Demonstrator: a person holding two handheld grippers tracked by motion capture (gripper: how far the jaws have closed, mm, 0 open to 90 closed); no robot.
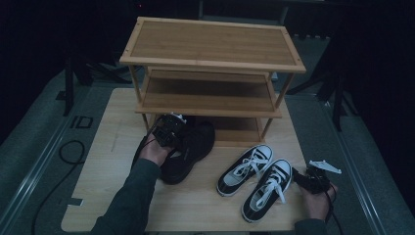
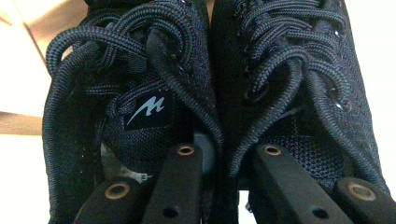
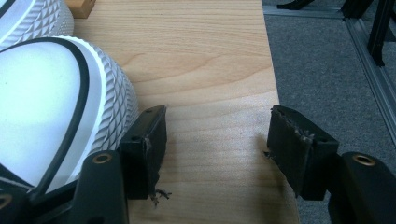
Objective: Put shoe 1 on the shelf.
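Step in hand, by the look of it: shelving shoes. Pair of black knit lace-up sneakers point(image 1: 188, 149) held together by the left gripper point(image 1: 169, 131), toes pointing at the bottom tier of the three-tier bamboo shoe rack point(image 1: 211, 63). Pair sits on the light wooden tabletop point(image 1: 195, 205), just in front of the rack's lowest shelf, not yet inside.

Left gripper view: jaws pressed close, one reaching into each shoe mouth, pinching the two inner collars between them. Left shoe point(image 2: 126, 93) with a small white logo on the tongue, right shoe point(image 2: 299, 84) touching it along the whole inner side. Black laces tied on both.

Right gripper point(image 1: 313, 180) near the table's right edge, just beside the black-and-white canvas low-tops point(image 1: 255, 178). Right gripper view: jaws spread wide, nothing between them, bare wood below; white rubber toe cap point(image 3: 56, 112) touching or nearly touching the left-hand jaw's outer face, cannot tell which.

Next move, judged: slide or lift the black pair forward, low enough to pass under the middle shelf, keep the pinch firm so neither shoe peels off, then release on the bottom shelf. Risk: toes catching the shelf lip or a rack leg.

Count:
- black sneakers: 2, one pair
- black-and-white canvas shoes: 2, one pair, white laces
- rack: 1, three shelves, top and middle bare
- grippers: 2
- hands: 2, dark sleeve on the left forearm
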